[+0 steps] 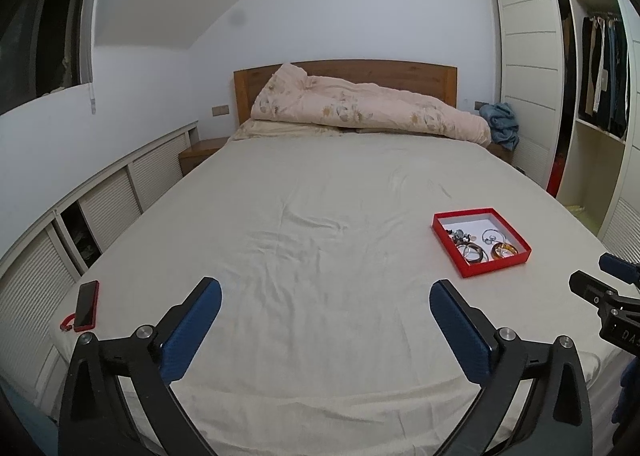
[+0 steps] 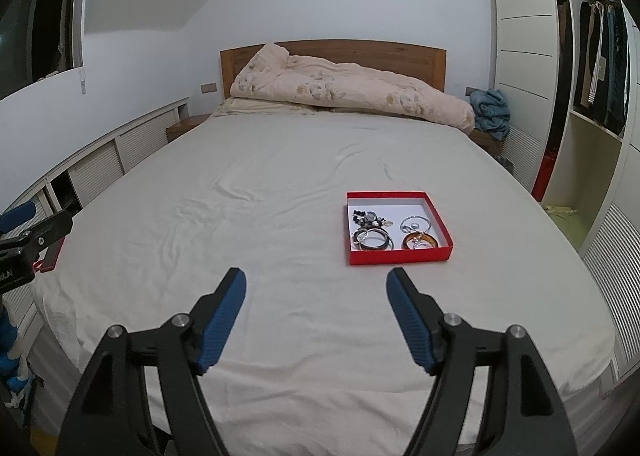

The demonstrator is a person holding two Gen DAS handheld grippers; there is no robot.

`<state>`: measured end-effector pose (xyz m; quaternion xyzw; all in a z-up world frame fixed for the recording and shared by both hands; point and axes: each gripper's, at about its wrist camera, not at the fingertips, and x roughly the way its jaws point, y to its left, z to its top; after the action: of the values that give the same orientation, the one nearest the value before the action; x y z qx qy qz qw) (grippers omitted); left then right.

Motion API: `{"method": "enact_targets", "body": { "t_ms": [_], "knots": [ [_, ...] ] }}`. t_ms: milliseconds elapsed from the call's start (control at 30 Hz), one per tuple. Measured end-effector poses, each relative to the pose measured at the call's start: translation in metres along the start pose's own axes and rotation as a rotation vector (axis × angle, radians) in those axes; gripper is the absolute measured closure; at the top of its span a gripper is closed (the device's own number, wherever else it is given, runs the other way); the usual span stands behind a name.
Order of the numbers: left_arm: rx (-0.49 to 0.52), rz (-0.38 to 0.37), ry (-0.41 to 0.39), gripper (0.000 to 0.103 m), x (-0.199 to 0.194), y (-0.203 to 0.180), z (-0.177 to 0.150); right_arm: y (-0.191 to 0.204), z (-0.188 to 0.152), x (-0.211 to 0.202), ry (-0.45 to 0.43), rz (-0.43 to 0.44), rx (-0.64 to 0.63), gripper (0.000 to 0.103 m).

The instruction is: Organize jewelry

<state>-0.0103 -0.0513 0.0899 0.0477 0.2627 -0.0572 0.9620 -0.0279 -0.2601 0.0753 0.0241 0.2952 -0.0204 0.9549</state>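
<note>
Two blue pads of the left gripper stand wide apart over the bed sheet, nothing between them; the red tray of jewelry lies ahead-right, a phone far left. Right view: right gripper likewise spread and empty, the tray just ahead holding bangles and what seem to be beads.

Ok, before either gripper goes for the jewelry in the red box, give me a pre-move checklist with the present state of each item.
1. Left gripper open and holding nothing: ok.
2. Right gripper open and holding nothing: ok.
3. Red box lies flat on the bed sheet, lid off: ok.
4. Bangles, beads and silver pieces all inside the box, none on the sheet: ok.
5. Pieces separated for a clean pick: not ok, several overlap.
6. Phone well away from the box: ok.
</note>
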Motion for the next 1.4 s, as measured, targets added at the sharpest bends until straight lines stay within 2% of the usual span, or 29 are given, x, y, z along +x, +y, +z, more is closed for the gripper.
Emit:
{"method": "enact_targets", "body": {
  "t_ms": [1400],
  "knots": [
    [0.020, -0.032, 0.145, 0.001, 0.052, -0.015, -0.024, -0.014, -0.022, 0.054, 0.106, -0.008, 0.012, 0.031]
  ]
}}
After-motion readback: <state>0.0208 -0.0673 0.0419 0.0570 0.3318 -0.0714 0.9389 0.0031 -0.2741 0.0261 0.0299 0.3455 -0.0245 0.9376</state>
